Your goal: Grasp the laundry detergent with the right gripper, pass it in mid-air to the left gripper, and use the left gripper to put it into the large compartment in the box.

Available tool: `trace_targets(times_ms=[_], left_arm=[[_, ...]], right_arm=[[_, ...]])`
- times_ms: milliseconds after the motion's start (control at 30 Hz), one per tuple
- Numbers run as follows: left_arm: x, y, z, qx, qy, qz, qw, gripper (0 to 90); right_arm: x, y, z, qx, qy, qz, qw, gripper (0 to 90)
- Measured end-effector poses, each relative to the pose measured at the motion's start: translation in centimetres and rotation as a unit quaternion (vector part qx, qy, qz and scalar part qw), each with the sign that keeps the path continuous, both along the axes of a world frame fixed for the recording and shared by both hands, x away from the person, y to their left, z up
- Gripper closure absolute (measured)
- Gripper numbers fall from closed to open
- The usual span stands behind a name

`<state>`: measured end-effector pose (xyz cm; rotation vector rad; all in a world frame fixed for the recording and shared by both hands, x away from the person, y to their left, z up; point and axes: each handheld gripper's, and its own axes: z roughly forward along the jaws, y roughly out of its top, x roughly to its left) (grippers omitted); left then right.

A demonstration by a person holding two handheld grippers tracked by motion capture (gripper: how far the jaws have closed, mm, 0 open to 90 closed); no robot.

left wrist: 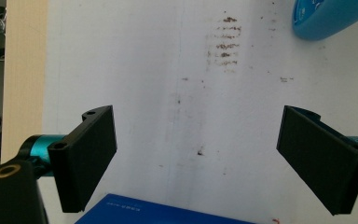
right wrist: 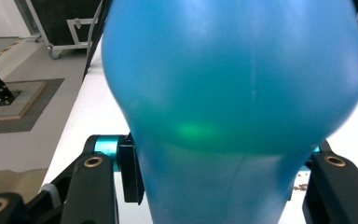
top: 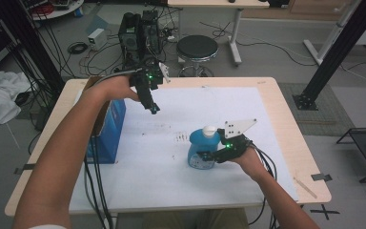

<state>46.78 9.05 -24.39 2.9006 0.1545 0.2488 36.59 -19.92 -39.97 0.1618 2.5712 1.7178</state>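
White mat (top: 171,157), rounded blue bottle (top: 201,151) gripped.

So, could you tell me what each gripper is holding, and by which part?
The right gripper clamps the blue bottle around its lower body. The left gripper is open and holds nothing.

Glossy translucent blue plastic bottle (top: 201,151) catching light, matt black jaw pads on the left gripper (left wrist: 196,158) looking finely textured, white paper sheet (top: 171,181) lying smooth, pale wood table (top: 286,109) showing matt.
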Motion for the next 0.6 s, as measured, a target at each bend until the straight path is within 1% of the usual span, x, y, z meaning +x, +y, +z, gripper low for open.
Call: trace_targets(times_ms=[33,67,100,133,167,200,233,267,300,367,400,467,500,533,567,600], left_arm=[[-0.1,0.0,0.1,0.000,-0.003,-0.001,1.0000,12.0],[-0.2,0.0,0.2,0.001,-0.002,-0.003,1.0000,12.0],[-0.3,0.0,0.3,-0.001,-0.001,-0.005,1.0000,12.0],[-0.5,-0.1,0.4,-0.003,-0.002,-0.004,1.0000,12.0],[-0.7,-0.1,0.5,-0.005,-0.001,-0.006,1.0000,12.0],[-0.9,-0.2,0.6,-0.004,-0.001,-0.007,1.0000,12.0],[-1.1,-0.3,0.7,-0.003,-0.002,-0.008,1.0000,12.0],[-1.4,-0.5,0.8,-0.003,-0.003,-0.011,0.9999,12.0],[-1.7,-0.6,0.9,-0.002,0.000,-0.015,0.9999,11.9],[-2.4,-1.0,1.1,-0.001,0.001,-0.020,0.9998,11.9],[-2.8,-1.1,1.3,0.000,0.000,-0.024,0.9997,11.9],[-3.6,-1.5,1.7,-0.002,0.005,-0.031,0.9995,11.9],[-4.0,-1.7,1.9,-0.004,0.004,-0.034,0.9994,11.9],[-4.4,-2.0,2.0,0.000,0.006,-0.039,0.9992,11.9],[-4.8,-2.3,2.2,-0.004,0.013,-0.042,0.9990,11.9],[-5.2,-2.5,2.3,-0.012,0.018,-0.045,0.9987,11.9]], right_arm=[[0.1,0.1,0.0,0.005,-0.013,0.003,0.9999,43.1],[0.1,0.0,0.0,0.004,-0.013,0.004,0.9999,43.3],[0.0,0.0,0.0,0.000,-0.004,0.001,1.0000,43.4],[0.1,0.0,0.0,0.001,-0.005,0.005,1.0000,43.5],[-0.1,-0.1,0.1,-0.002,0.008,0.002,1.0000,43.5],[0.0,0.0,0.1,0.005,-0.001,0.005,1.0000,43.6],[-0.1,-0.1,0.2,0.003,0.002,0.005,1.0000,43.6],[0.0,0.1,0.1,0.018,-0.004,0.006,0.9998,43.6],[-0.2,-0.1,0.2,0.016,0.007,-0.002,0.9998,43.6],[-0.2,-0.5,0.6,0.005,0.010,-0.002,0.9999,43.6],[-0.3,-0.4,0.6,0.017,0.018,-0.008,0.9997,43.6],[-0.2,-0.6,1.1,0.012,0.009,-0.005,0.9999,43.5],[-0.3,-0.7,1.3,0.012,0.010,-0.008,0.9998,43.5],[-0.2,-0.8,1.6,0.011,0.002,-0.005,0.9999,43.5],[-0.2,-0.9,2.0,0.005,0.007,-0.007,0.9999,43.5],[-0.2,-0.9,2.1,0.012,0.002,-0.007,0.9999,43.5]])
